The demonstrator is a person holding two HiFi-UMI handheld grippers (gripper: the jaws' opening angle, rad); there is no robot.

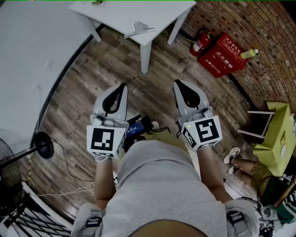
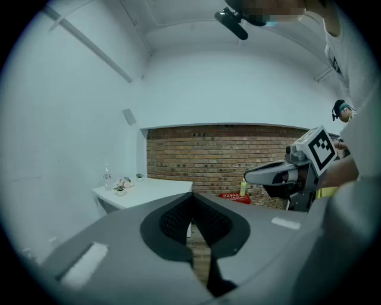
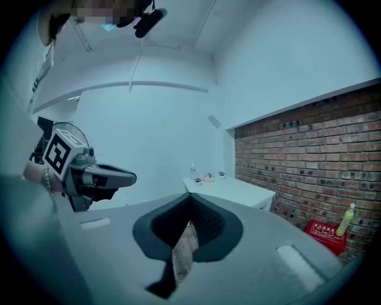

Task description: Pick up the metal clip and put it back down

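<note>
our left claw [image 1: 121, 88] and right claw [image 1: 178, 85] are both closed tight on nothing, held side by side over the wooden floor [image 1: 88, 78]. we see the metal clip [image 1: 138, 28] lying on the white table [image 1: 111, 11], near its front corner, well apart from both claws.

Right hand-held gripper [image 3: 191, 202] closed, empty; white table [image 3: 238, 191] ahead beside brick wall [image 3: 309, 155]
</note>
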